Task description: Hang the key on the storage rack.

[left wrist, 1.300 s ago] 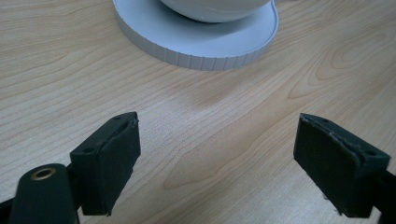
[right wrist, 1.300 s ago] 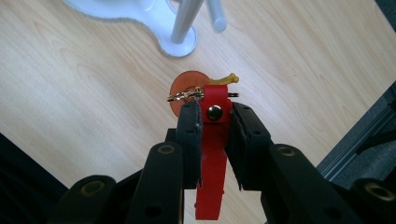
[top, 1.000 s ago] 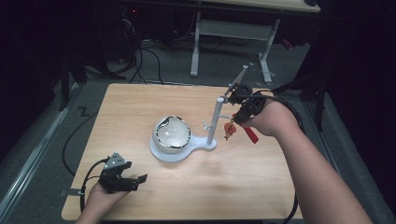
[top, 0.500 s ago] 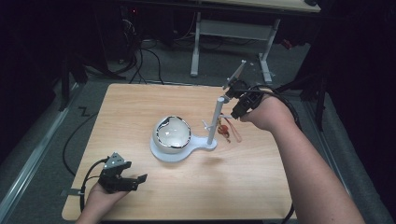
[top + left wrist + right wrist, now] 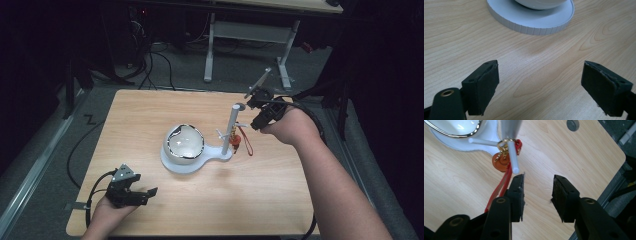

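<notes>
- The left gripper (image 5: 150,191) rests near the wooden table's (image 5: 280,200) front-left corner, jaws wide apart and empty.
- A white bowl (image 5: 185,142) sits on the white stand (image 5: 192,165).
- An orange keychain (image 5: 236,143) hangs from the stand's peg (image 5: 512,157).
- The right gripper (image 5: 537,192), beside the keychain, is partly open and holds nothing.

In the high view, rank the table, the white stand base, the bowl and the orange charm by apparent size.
1. table
2. white stand base
3. bowl, though it hides part of the base
4. orange charm, by far the smallest
</notes>
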Available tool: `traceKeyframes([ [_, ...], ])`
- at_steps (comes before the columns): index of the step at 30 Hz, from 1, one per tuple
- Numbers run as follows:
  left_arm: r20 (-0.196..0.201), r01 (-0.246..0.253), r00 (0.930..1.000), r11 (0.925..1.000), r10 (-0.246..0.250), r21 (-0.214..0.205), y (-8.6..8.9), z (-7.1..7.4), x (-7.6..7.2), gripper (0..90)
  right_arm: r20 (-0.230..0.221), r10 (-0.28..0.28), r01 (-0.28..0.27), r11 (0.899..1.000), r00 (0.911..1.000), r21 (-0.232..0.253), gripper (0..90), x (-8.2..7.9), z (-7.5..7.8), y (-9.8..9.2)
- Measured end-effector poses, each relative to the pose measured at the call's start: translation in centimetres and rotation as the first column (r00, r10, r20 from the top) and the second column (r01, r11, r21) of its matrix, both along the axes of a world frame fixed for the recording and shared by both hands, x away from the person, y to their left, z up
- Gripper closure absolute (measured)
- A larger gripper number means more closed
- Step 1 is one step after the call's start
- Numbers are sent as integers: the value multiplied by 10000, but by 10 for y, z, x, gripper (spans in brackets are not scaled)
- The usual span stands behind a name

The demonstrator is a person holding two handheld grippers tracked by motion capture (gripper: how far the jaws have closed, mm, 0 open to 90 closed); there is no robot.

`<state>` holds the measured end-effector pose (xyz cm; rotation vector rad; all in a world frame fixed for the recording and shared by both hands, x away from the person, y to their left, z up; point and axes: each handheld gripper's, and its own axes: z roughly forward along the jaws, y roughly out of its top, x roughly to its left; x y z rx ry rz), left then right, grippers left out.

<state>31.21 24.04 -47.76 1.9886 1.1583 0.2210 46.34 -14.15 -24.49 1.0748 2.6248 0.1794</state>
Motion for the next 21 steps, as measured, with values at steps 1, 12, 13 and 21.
traceKeyframes([
  [1,2,-29,10000,10000,29,-1,1,0,-1,154,5,-106,106,9999,9999,31,581,-1,-2,-2],
  [12,52,44,10000,10000,-44,31,2,-3,-4,154,141,-906,894,9934,9958,720,491,-6,-42,-35],
  [13,36,62,10000,10000,-62,51,1,-3,-4,154,146,-923,908,9928,9956,785,488,-6,-48,-39],
  [21,-2,165,9999,9997,-165,160,-2,-5,-4,154,74,-1565,1543,9798,9877,1275,437,-17,-105,-70],
])
